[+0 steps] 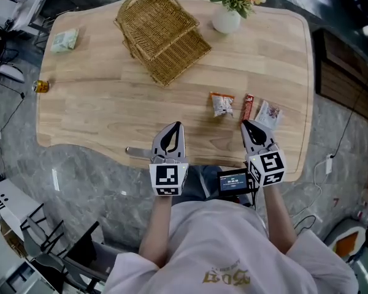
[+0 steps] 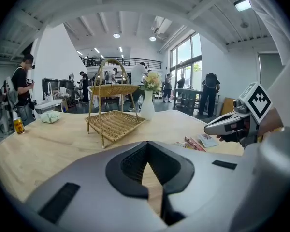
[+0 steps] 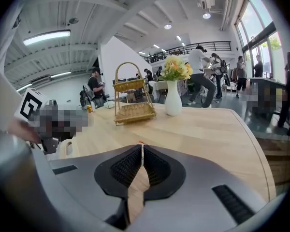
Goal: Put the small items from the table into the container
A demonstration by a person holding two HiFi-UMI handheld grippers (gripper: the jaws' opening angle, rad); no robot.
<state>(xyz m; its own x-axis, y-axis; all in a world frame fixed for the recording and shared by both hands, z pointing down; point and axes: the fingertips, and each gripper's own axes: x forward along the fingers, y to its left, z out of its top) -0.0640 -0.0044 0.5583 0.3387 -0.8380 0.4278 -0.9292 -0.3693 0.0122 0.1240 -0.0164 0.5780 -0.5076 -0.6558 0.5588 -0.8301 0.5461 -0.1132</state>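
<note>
Three small items on light wooden table (image 1: 98,103): orange-white snack pouch (image 1: 222,105), red bar wrapper (image 1: 248,107), white flat sachet (image 1: 268,114). All just ahead of right hand-held gripper (image 1: 250,126); left hand-held gripper (image 1: 175,128) farther off. Jaws of each together, empty. Container, two-tier wicker basket (image 1: 162,35), far ahead-left.

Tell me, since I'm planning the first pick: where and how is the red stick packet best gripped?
Probably across its narrow width near the middle, coming down from above. The red stick packet lies flat on the table, its long axis running away from the person, so its two long edges suit the right gripper, once opened. Mind the white packet close beside it.
</note>
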